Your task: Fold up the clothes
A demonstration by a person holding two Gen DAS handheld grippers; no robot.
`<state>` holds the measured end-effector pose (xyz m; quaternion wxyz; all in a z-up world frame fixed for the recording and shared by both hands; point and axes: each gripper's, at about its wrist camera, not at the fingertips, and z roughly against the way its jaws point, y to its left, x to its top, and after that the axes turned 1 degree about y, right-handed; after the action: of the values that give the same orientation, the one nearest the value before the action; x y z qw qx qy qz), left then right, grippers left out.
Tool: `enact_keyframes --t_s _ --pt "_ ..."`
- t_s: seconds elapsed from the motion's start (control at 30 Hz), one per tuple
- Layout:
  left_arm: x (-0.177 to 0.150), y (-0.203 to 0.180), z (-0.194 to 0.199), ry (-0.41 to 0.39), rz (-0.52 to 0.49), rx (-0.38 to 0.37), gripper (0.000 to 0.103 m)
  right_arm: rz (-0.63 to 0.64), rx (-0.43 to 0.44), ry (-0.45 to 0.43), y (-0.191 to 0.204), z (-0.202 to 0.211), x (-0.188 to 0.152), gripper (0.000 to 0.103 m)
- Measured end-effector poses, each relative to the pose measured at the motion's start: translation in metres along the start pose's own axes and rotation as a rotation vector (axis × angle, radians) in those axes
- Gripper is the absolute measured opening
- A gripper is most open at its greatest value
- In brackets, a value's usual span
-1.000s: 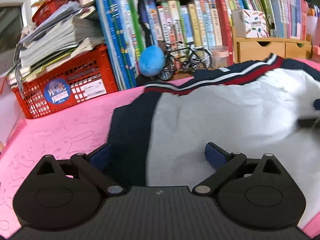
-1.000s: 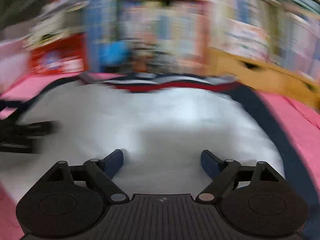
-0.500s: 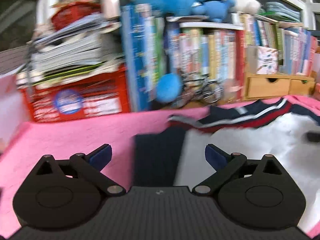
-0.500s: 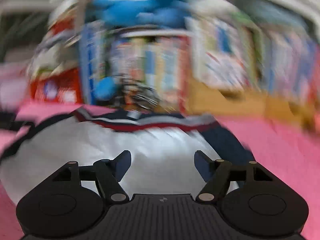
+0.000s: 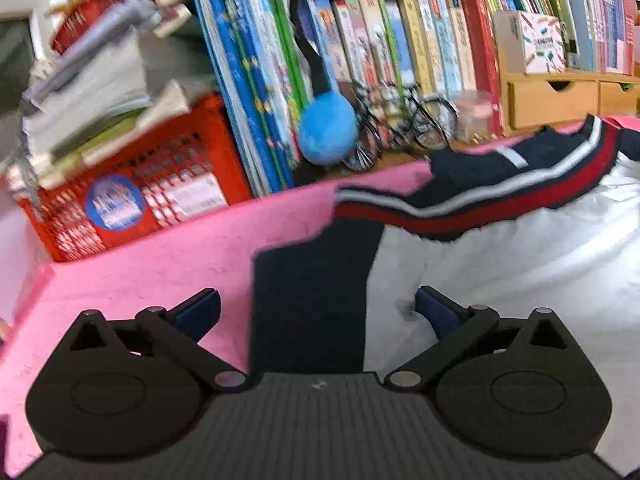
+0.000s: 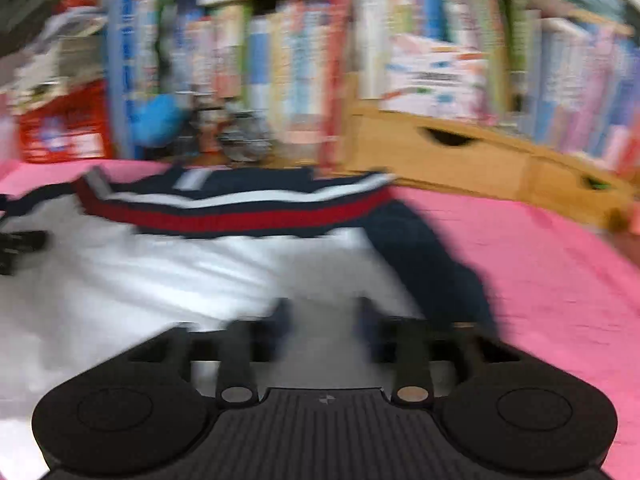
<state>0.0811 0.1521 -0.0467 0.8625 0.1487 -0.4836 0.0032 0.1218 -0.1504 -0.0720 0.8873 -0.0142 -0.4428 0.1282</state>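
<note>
A white top (image 5: pixel 500 260) with navy sides and a red, white and navy striped collar (image 5: pixel 480 196) lies flat on the pink cover (image 5: pixel 160 272). My left gripper (image 5: pixel 316 296) is open wide just above the top's navy left side (image 5: pixel 308 280), one finger over pink, the other over white cloth. In the blurred right wrist view, my right gripper (image 6: pixel 324 312) hangs low over the white cloth (image 6: pixel 160 272) near the navy right side (image 6: pixel 432 256). Its fingers stand close together with a small gap. The collar (image 6: pixel 240 208) lies beyond.
At the back stand a red crate (image 5: pixel 132 200) piled with papers, rows of books (image 5: pixel 360 60), a blue plush ball (image 5: pixel 328 128), a model bicycle (image 5: pixel 400 128) and wooden drawers (image 5: pixel 560 96). Bare pink cover (image 6: pixel 540 280) stretches right of the top.
My right gripper's fingers have drawn much closer together and it has dropped toward the cloth. My left gripper swung left and back, now nearer the top's left edge, still open.
</note>
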Motion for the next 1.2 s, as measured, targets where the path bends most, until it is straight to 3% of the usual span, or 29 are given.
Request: enact_keyframes --t_s 0.03,0.13,0.23,0.43,0.6,0.73,0.83,0.9,1.0,1.1,1.2 --pt "0.004 -0.001 0.005 -0.022 0.001 0.013 0.103 -0.001 -0.073 0.007 -0.003 0.002 0.002 0.037" --pt "0.02 -0.012 0.011 -0.089 0.001 -0.025 0.102 0.033 -0.145 -0.024 0.01 0.01 0.015 0.051" --pt "0.033 -0.033 -0.007 -0.077 -0.047 -0.032 0.102 0.096 0.03 -0.086 0.048 0.012 0.029 0.056" --pt "0.023 -0.038 -0.054 -0.012 -0.112 0.04 0.103 -0.017 0.021 -0.064 0.023 -0.023 0.025 0.058" --pt "0.02 -0.001 -0.062 0.023 0.045 -0.047 0.103 -0.119 0.003 -0.041 -0.001 -0.053 0.021 0.061" --pt "0.022 -0.005 -0.066 0.031 0.04 -0.047 0.103 -0.179 0.002 -0.024 -0.015 -0.067 0.019 0.062" --pt "0.023 -0.011 -0.066 0.032 0.019 -0.033 0.103 -0.135 -0.045 -0.002 -0.008 -0.071 0.023 0.068" --pt "0.023 -0.011 -0.068 0.037 0.024 -0.037 0.103 -0.129 -0.078 0.013 -0.007 -0.075 0.026 0.083" --pt "0.023 -0.004 -0.076 0.066 0.072 -0.07 0.103 -0.214 -0.043 0.05 -0.023 -0.081 0.025 0.091" --pt "0.023 0.004 -0.075 0.063 0.103 -0.118 0.103 -0.222 -0.035 0.05 -0.025 -0.076 0.024 0.091" --pt "0.021 0.015 -0.057 0.054 0.137 -0.133 0.103 -0.172 -0.098 0.028 -0.008 -0.04 0.026 0.088"
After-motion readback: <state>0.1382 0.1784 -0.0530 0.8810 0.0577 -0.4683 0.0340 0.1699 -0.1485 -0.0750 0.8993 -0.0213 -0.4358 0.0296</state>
